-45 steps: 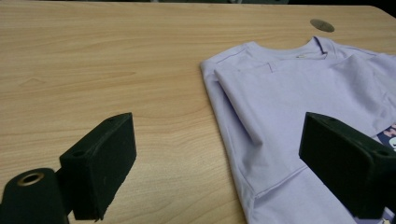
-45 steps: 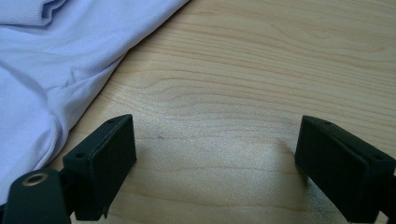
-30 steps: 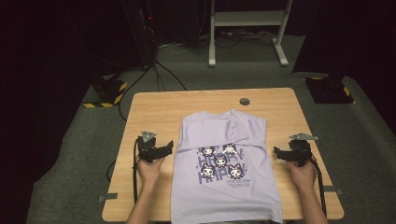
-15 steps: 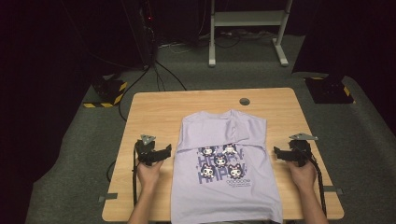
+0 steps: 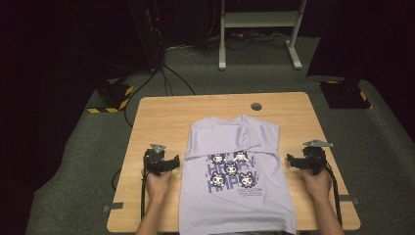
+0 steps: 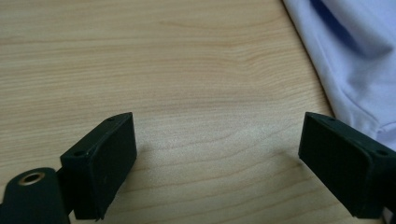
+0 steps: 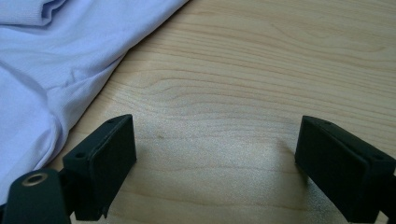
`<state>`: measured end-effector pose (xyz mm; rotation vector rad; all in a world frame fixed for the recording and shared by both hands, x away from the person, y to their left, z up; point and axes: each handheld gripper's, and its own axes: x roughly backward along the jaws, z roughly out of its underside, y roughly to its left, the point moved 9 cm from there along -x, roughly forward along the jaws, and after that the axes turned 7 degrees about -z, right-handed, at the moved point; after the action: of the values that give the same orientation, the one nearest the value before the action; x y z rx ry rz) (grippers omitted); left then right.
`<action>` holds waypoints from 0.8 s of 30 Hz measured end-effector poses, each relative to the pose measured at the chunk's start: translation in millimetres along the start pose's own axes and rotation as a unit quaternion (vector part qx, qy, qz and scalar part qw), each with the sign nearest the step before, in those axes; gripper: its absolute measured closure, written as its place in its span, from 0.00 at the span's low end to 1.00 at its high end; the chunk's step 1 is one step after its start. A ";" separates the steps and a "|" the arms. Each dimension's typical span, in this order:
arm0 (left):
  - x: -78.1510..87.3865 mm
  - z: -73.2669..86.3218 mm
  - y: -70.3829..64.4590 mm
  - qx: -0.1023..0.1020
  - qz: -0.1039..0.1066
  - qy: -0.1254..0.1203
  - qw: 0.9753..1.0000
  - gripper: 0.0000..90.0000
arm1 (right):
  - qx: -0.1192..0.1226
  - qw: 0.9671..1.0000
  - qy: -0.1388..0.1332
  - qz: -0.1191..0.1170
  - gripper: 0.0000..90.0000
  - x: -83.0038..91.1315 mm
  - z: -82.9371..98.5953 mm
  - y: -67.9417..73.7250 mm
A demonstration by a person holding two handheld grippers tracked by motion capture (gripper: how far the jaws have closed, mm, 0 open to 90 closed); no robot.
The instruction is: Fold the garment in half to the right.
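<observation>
High view shows the lilac T-shirt (image 5: 235, 181) lying flat in the middle of the tabletop (image 5: 156, 117), its hem at the near edge, probably spread for folding. The left gripper (image 5: 171, 163) and right gripper (image 5: 292, 161) rest just beside its two side edges, jaws wide apart, holding nothing.

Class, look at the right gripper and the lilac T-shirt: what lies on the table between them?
Nothing: in the high view, bare wooden table separates the right gripper from the lilac T-shirt.
</observation>
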<state>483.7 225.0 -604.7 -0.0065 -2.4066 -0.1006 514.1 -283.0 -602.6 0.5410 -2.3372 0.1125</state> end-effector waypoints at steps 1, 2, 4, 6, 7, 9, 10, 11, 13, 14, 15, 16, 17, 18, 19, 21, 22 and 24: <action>0.3 -1.0 0.3 0.001 -0.001 -0.005 1.000 0.13 | 0.000 1.000 0.000 0.000 0.13 0.0 0.0 0.0; 0.0 -1.1 0.5 0.003 -0.002 -0.005 1.000 0.14 | 0.000 1.000 0.000 0.000 0.14 0.0 0.0 0.0; -0.8 -0.3 0.7 0.005 -0.001 0.001 1.000 0.14 | 0.000 1.000 0.000 0.000 0.13 0.0 0.0 0.0; -1.3 0.5 1.0 0.002 -0.003 0.006 1.000 0.13 | 0.000 1.000 0.000 0.000 0.13 0.0 0.0 0.0; -1.3 0.8 0.5 -0.001 -0.005 0.007 1.000 0.13 | 0.000 1.000 0.000 0.000 0.13 0.0 0.0 0.0; -1.2 1.2 -0.1 -0.001 -0.003 0.008 1.000 0.12 | 0.000 1.000 0.000 0.000 0.13 0.0 0.0 0.0; -1.2 1.2 -0.1 -0.001 -0.003 0.008 1.000 0.12 | 0.000 1.000 0.000 0.000 0.13 0.0 0.0 0.1; -1.2 1.2 -0.1 -0.001 -0.003 0.008 1.000 0.12 | 0.000 1.000 0.000 0.000 0.13 0.0 0.0 0.0; -1.2 1.2 -0.1 -0.001 -0.002 0.008 1.000 0.11 | 0.000 1.000 0.001 0.000 0.13 -0.2 0.0 0.2; -1.2 1.2 -0.1 -0.001 -0.002 0.008 1.000 0.11 | 0.000 1.000 0.001 0.000 0.13 -0.3 0.0 0.2; -1.2 1.2 -0.1 -0.001 -0.003 0.008 1.000 0.11 | -0.001 1.000 0.001 0.000 0.12 -0.5 -0.2 0.2; -1.2 1.3 -0.1 0.001 -0.005 0.008 1.000 0.11 | -0.002 1.000 0.002 0.002 0.11 -0.8 -0.3 0.2; -1.2 1.2 -0.4 0.004 -0.008 0.009 1.000 0.11 | -0.003 1.000 0.003 0.003 0.10 -1.1 -0.2 0.1; -1.4 1.2 -0.7 0.005 -0.010 0.009 1.000 0.11 | -0.004 1.000 0.004 0.004 0.10 -1.2 -0.2 -0.2; -1.3 1.2 -1.1 0.005 -0.009 0.009 1.000 0.10 | -0.005 1.000 0.004 0.005 0.09 -1.2 -0.1 -0.3; -1.1 1.4 -1.4 0.005 -0.010 0.010 1.000 0.10 | -0.010 1.000 0.007 0.011 0.05 -1.4 0.6 -1.3; -1.2 1.4 -1.5 0.005 -0.009 0.010 1.000 0.10 | -0.015 1.000 0.008 0.014 0.04 -1.8 0.8 -1.9; -1.5 1.2 -2.1 0.003 -0.007 0.011 1.000 0.09 | -0.021 1.000 0.012 0.020 0.02 -2.6 1.0 -3.1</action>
<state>483.9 223.0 -606.8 0.0138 -2.3845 -0.1005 516.4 -285.1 -605.3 0.4694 -2.3231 0.0879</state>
